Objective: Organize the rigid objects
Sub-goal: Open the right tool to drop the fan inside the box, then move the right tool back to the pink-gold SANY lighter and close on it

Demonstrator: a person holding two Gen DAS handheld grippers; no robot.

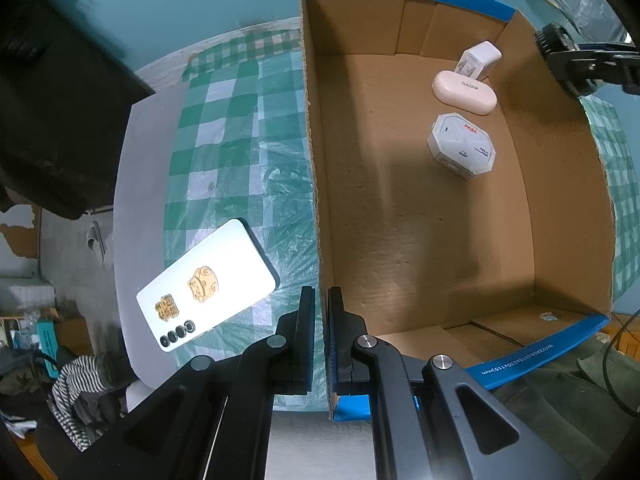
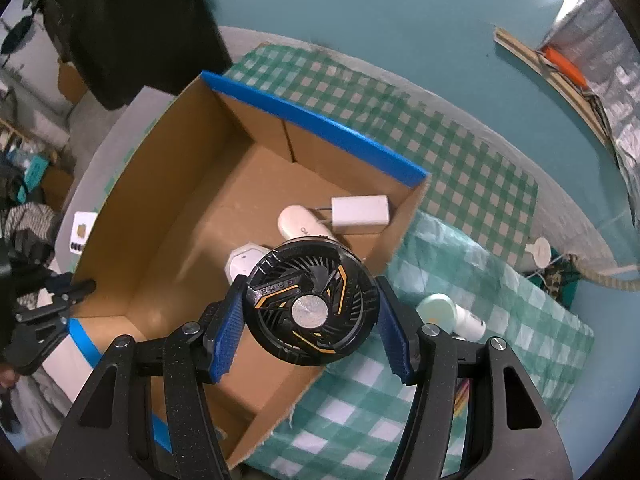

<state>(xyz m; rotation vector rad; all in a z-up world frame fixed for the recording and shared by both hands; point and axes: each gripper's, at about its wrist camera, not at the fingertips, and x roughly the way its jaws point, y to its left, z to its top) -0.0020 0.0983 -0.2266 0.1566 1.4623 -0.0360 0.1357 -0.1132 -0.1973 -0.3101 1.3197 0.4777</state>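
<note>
My right gripper [image 2: 310, 320] is shut on a round black fan with orange trim [image 2: 312, 308] and holds it above the right wall of the open cardboard box [image 2: 168, 216]. In the box lie a white charger [image 2: 360, 210], a pinkish earbud case [image 2: 298, 226] and a white octagonal box [image 2: 242, 266]. My left gripper [image 1: 319, 312] is shut and empty, its jaws straddling the box's left wall [image 1: 316, 184]. The same items show in the left wrist view: charger [image 1: 480, 58], case [image 1: 464, 92], octagonal box [image 1: 460, 146]. A white phone [image 1: 208, 284] lies left of the box.
A green checked cloth [image 2: 460, 168] covers the table. A white bottle [image 2: 448, 314] lies on the cloth right of the box. A black object [image 1: 52, 92] hangs at the upper left. The right gripper [image 1: 576, 62] shows over the box's right wall.
</note>
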